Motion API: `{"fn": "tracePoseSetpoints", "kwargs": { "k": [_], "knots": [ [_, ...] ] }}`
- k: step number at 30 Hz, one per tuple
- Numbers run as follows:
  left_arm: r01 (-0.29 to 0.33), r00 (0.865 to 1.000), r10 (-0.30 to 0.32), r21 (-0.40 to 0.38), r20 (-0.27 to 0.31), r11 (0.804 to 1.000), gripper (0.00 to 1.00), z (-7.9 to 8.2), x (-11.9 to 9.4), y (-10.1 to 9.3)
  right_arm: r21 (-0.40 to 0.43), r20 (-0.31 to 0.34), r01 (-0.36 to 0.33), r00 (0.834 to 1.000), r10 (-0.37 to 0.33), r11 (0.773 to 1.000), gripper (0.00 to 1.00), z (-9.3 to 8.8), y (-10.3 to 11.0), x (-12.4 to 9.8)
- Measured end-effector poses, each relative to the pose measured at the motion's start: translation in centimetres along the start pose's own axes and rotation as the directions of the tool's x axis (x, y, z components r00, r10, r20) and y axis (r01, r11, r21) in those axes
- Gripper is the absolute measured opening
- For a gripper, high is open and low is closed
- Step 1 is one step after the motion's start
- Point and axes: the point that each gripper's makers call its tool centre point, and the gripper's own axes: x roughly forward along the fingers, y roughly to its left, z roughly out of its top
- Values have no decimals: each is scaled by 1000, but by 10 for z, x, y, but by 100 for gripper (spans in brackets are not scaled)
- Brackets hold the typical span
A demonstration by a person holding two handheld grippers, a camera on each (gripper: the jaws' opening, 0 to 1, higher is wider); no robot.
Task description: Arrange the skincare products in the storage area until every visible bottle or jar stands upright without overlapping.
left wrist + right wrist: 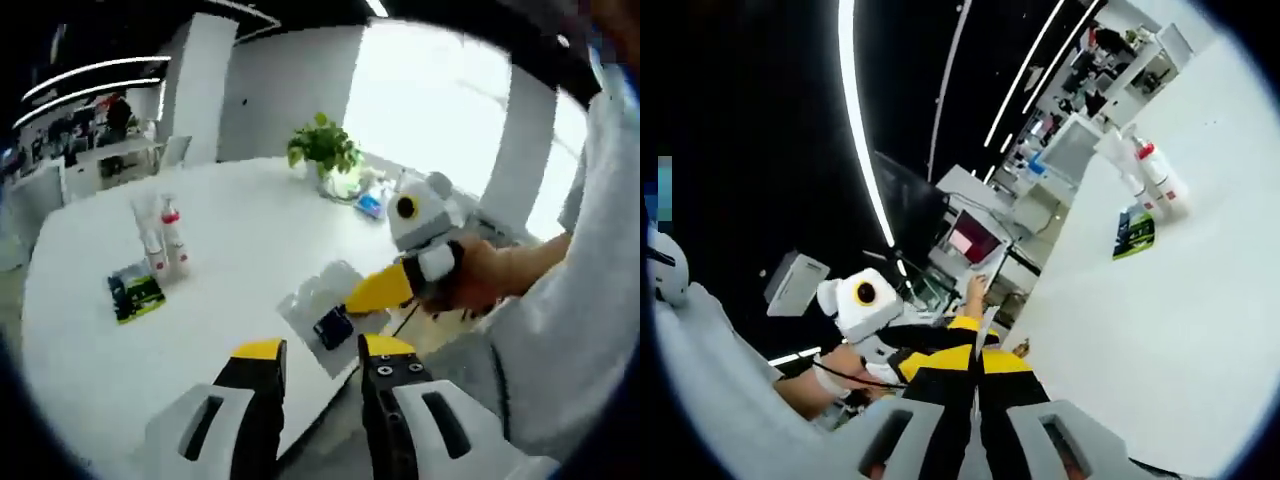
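Observation:
On the white table (230, 230) two slim white bottles (165, 235) stand upright side by side, one with a red cap. A green and black packet (135, 292) lies flat in front of them. A clear plastic bag (325, 300) with a dark item inside lies at the near table edge. My right gripper (352, 298) comes in from the right, its yellow jaws together on the bag's edge. My left gripper (322, 350) hovers open just short of the bag. In the right gripper view the bottles (1155, 175) and packet (1135, 232) are far off, and my right gripper (975, 362) pinches a thin clear sheet.
A potted plant (325, 150) in a glass vase stands at the table's far side, with a small blue item (370, 205) beside it. A person's hand (480, 275) and pale sleeve (590, 300) fill the right. Desks and shelves (100, 150) stand beyond the table.

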Motion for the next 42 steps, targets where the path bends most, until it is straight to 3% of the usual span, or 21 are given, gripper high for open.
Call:
{"fn": "tracePoseSetpoints", "kwargs": {
  "k": [3, 4, 6, 10, 12, 14, 16, 22, 30, 32, 35, 38, 41, 42],
  "knots": [
    [78, 997, -75, -100, 33, 992, 14, 2, 1, -12, 11, 18, -41, 999, 40, 999, 0, 2, 7, 0],
    [46, 998, -43, -98, 37, 994, 13, 2, 0, -4, 17, 39, -43, 998, 42, 999, 0, 6, 7, 1],
    [67, 996, -55, -174, 72, 982, 9, 5, -1, -5, 19, 37, -43, 998, 42, 999, 0, 6, 6, 0],
    [77, 995, -61, -233, 76, 969, 6, 3, -3, -6, 22, 41, -53, 998, 52, 998, 0, 7, 7, 2],
    [104, 993, -81, -295, 89, 950, 3, 4, -6, -7, 22, 39, -55, 998, 54, 998, 0, 7, 7, 4],
    [155, 986, -115, -393, 123, 906, 0, 9, -10, -10, -13, 57, -72, 996, 73, 997, 0, 11, 13, 5],
    [212, 975, -165, -416, 146, 884, 0, 14, -14, -15, -19, 82, -113, 990, 114, 993, 0, 16, 22, 5],
    [231, 973, -220, -395, 74, 889, 0, 7, -10, -23, -67, 65, -116, 991, 120, 991, 8, 19, 24, 6],
    [249, 964, -264, -389, 16, 887, 0, 0, -9, -32, -64, 42, -137, 989, 140, 988, 0, 17, 22, 2],
    [251, 965, -262, -388, 25, 887, 0, 1, -8, -31, -75, 42, -134, 990, 137, 988, 0, 18, 23, 3],
    [257, 966, -251, -371, 66, 892, 0, 7, -6, -29, -56, 110, -145, 982, 151, 988, 0, 28, 24, 2],
    [241, 970, -235, -366, 60, 899, 1, 3, -3, -29, -30, 144, -152, 977, 155, 988, 0, 33, 23, 6],
    [252, 967, -240, -394, 81, 884, 0, 4, -2, -30, -27, 149, -147, 978, 149, 989, 0, 34, 21, 10],
    [244, 970, -225, -392, 94, 887, 0, 5, -2, -29, -10, 170, -160, 972, 159, 987, 0, 38, 23, 11]
  ]
}}
